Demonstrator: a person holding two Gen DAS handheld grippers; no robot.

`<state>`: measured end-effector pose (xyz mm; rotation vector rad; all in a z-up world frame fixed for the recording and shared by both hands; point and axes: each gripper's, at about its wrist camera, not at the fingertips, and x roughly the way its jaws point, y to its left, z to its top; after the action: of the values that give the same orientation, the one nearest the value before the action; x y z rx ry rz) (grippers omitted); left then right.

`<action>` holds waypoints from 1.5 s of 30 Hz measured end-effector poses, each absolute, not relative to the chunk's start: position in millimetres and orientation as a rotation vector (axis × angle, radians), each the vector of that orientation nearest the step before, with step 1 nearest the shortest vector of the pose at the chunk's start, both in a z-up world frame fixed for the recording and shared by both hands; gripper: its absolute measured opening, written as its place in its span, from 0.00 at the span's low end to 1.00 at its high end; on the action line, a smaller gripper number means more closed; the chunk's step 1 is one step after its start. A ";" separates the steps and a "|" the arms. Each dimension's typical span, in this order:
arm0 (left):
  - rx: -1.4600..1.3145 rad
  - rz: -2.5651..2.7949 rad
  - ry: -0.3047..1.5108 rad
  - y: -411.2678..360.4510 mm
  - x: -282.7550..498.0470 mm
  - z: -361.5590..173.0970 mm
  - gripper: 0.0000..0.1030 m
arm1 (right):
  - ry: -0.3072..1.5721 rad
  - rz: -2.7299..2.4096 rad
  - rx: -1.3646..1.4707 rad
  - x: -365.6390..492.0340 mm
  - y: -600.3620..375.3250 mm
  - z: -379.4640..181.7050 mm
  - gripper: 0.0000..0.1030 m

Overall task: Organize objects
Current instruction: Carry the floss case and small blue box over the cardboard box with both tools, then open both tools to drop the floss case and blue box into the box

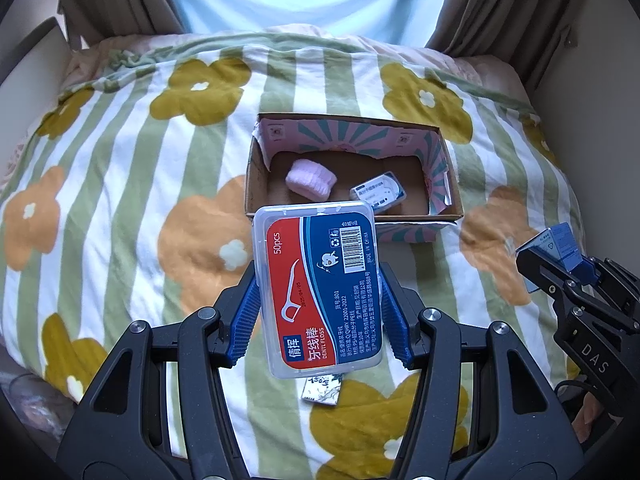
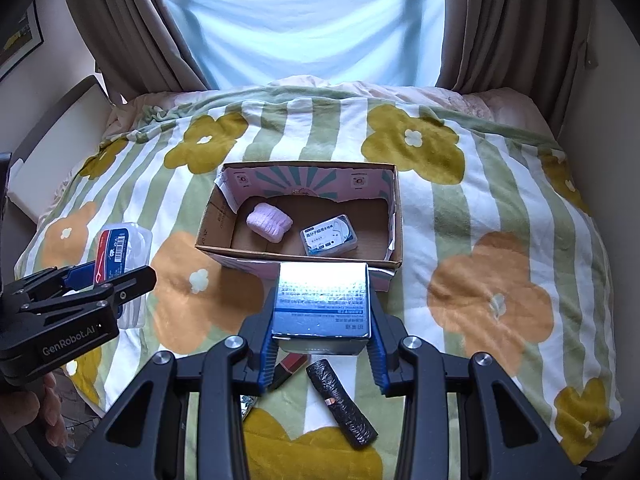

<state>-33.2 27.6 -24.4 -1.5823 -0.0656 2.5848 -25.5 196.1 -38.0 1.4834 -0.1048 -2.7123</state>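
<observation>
Floss case (image 1: pixel 318 292), a flat clear plastic box with rounded corners and a red-and-blue label, sits clamped between the ribbed blue pads of the left gripper (image 1: pixel 320 312), held above the quilt (image 1: pixel 120 200). The right gripper (image 2: pixel 322 344) is closed on a carton (image 2: pixel 322 300), a squarish box with a glossy, silvery-blue printed face that catches the light.

Both are held just short of the near wall of an open cardboard tray (image 2: pixel 216 216), a shallow rectangle with raw brown card inside and pink-and-teal sunburst print on its folded flaps. Inside it lie a soft, ribbed lilac bundle (image 2: pixel 269 222) toward the left and a small clear case (image 2: pixel 329 235) with a white-and-blue label toward the right, apart from each other.

The quilt is soft cotton, white with green stripes and large mustard and orange flowers. On it, under the right gripper, lie a crinkly black roll (image 2: pixel 342 402) and a dark red stick (image 2: pixel 290 364), near each other. A small foil packet (image 1: pixel 322 390) lies below the floss case. Brown curtains (image 2: pixel 132 32) hang behind.
</observation>
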 end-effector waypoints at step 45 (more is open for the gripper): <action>-1.815 2.181 0.151 62.2 -261.4 -239.2 0.50 | -0.223 -2.377 1.893 -308.3 180.7 -228.0 0.34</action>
<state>-261.4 62.2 -239.2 -1.8155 0.1513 2.1809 -308.3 180.7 -228.0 1.8930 -0.2233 -2.3768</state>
